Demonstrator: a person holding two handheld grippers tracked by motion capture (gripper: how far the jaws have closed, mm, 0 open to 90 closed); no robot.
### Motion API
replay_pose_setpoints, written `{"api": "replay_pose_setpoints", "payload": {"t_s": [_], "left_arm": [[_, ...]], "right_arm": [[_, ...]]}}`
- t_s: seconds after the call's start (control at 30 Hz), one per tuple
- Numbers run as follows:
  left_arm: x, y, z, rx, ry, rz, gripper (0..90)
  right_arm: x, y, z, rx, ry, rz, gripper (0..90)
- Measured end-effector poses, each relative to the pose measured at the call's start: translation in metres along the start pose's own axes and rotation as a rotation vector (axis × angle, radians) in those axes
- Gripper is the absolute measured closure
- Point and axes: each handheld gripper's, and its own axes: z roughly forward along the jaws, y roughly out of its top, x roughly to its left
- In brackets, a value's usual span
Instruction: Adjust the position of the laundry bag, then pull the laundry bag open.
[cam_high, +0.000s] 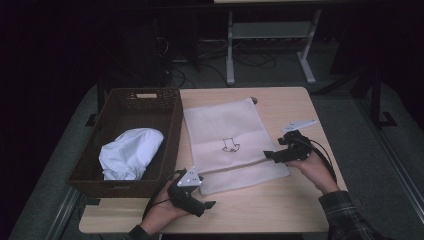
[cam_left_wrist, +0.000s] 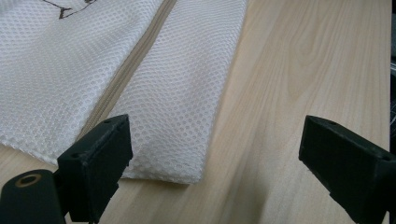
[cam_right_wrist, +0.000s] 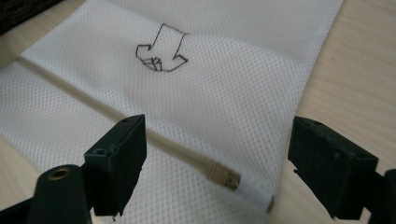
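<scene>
A white mesh bag lies flat mid-table with a small black drawing on it. My left gripper is open at the bag's near left corner. In the left gripper view, the bag's corner and its zipper seam lie just ahead of the open left gripper. My right gripper is open at the bag's right edge. In the right gripper view, the metal zipper pull sits on the bag between the jaws of the open right gripper, untouched.
A brown wicker basket stands at the table's left with a crumpled white cloth inside. Bare wooden table runs along the near edge and right of the bag. Desk legs and cables stand on the floor beyond.
</scene>
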Motion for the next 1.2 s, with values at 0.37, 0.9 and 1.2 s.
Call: {"api": "replay_pose_setpoints", "payload": {"t_s": [0.37,0.9,1.2], "left_arm": [[0.000,0.000,0.000,0.000,-0.002,0.001,9.2],[-0.001,0.000,-0.001,-0.004,0.008,0.000,9.1],[-0.002,0.001,-0.001,-0.001,0.009,0.004,9.1]], "right_arm": [[0.004,-0.029,-0.019,-0.013,0.014,-0.014,18.7],[-0.002,-0.065,-0.022,-0.002,0.048,-0.034,19.3],[-0.015,-0.066,-0.014,0.016,0.055,-0.037,17.4]]}}
